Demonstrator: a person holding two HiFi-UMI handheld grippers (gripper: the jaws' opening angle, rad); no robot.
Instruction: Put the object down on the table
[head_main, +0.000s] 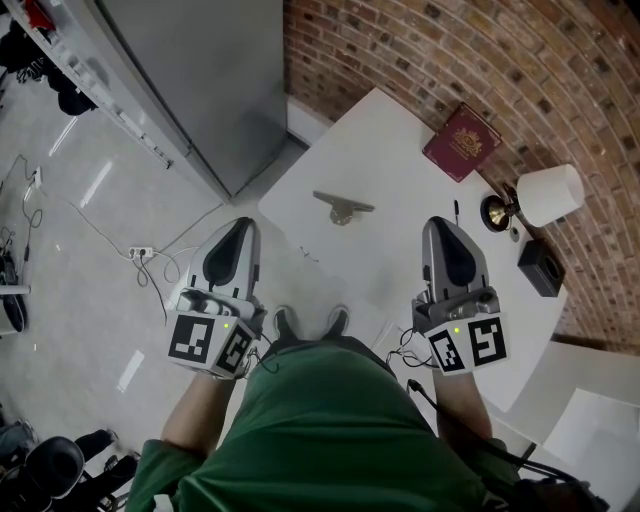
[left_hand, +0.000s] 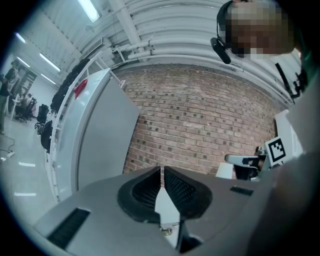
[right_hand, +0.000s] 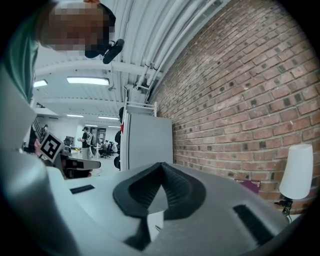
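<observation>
A small grey-brown metal object (head_main: 343, 207) shaped like a little plane lies on the white table (head_main: 400, 280), free of both grippers. My left gripper (head_main: 238, 228) hangs near the table's left corner, well short of the object. Seen from its own camera, the left gripper (left_hand: 162, 170) has its jaws together at the tips with nothing between them. My right gripper (head_main: 443, 225) hovers over the table's right part, to the right of the object. In its own view the right gripper (right_hand: 161, 165) is shut and empty.
A maroon book (head_main: 461, 141) lies at the far end by the brick wall. A lamp with a white shade (head_main: 545, 195) and a black box (head_main: 541, 267) stand at the right edge. A tall grey cabinet (head_main: 200, 70) rises at the left, with cables (head_main: 140, 255) on the floor.
</observation>
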